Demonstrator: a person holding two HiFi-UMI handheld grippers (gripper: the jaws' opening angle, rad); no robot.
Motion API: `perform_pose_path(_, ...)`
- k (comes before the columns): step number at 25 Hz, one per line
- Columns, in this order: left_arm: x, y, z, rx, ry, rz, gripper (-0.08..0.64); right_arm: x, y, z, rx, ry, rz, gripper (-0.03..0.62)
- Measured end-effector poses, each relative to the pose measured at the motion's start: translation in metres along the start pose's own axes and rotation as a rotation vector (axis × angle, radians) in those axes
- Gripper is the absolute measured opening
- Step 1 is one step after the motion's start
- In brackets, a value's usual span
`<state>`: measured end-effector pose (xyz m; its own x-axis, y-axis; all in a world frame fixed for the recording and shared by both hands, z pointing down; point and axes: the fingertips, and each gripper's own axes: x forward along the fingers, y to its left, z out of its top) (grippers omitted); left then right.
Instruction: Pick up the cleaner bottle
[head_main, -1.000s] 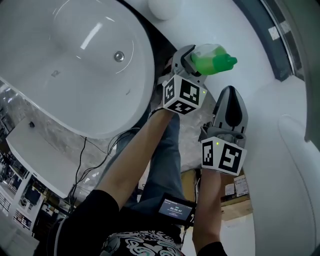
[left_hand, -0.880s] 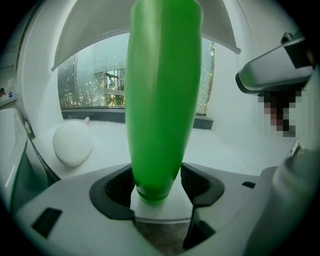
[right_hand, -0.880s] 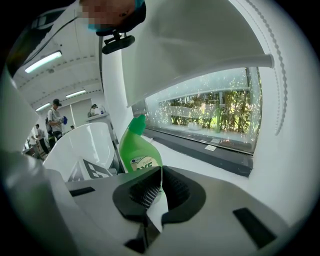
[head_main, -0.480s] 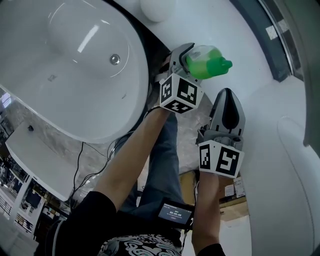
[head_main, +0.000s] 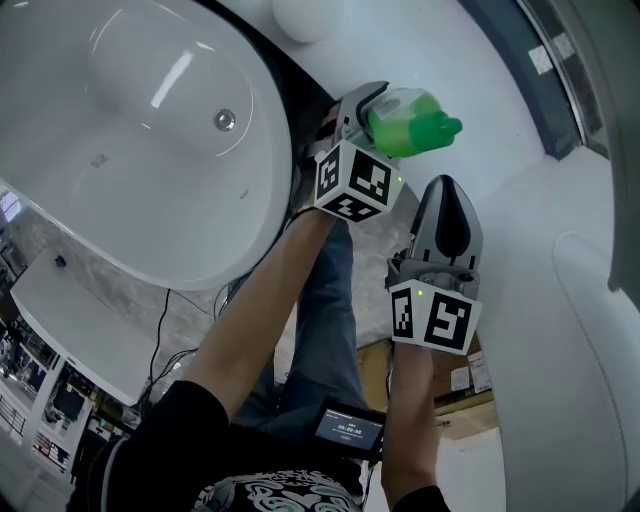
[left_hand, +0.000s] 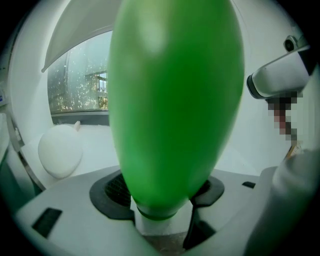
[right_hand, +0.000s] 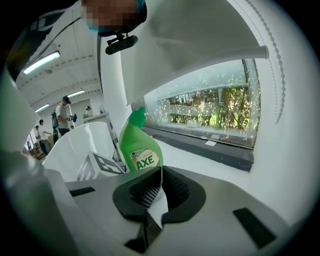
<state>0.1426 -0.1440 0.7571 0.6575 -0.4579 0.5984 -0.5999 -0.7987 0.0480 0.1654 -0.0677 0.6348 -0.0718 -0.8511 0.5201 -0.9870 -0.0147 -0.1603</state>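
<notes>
Two tongs show: the left tongs (head_main: 376, 110) squeeze a smooth green cleaner bottle (head_main: 414, 124); the right tongs (head_main: 447, 198) are pinched together, empty.

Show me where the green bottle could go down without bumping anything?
The white ledge between the dark window frame and the bottle is bare. The tub is bare around its drain. Crowded: the left gripper with the bottle, close beside the right gripper.

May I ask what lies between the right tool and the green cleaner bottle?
Nothing: head view shows a bare gap between right tool and green plastic cleaner bottle.
</notes>
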Motion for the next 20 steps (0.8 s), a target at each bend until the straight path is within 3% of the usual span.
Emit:
perform_pose_path(15,0.009,-0.003,-0.002,0.056,-0.009,-0.01,0.268,0.0,-0.005,-0.014,0.014,0.002,-0.013,0.028)
perform_pose_path(20,0.009,-0.001,-0.003,0.07,-0.003,0.01,0.221,-0.001,-0.006,-0.018,0.014,0.007,-0.009,0.028)
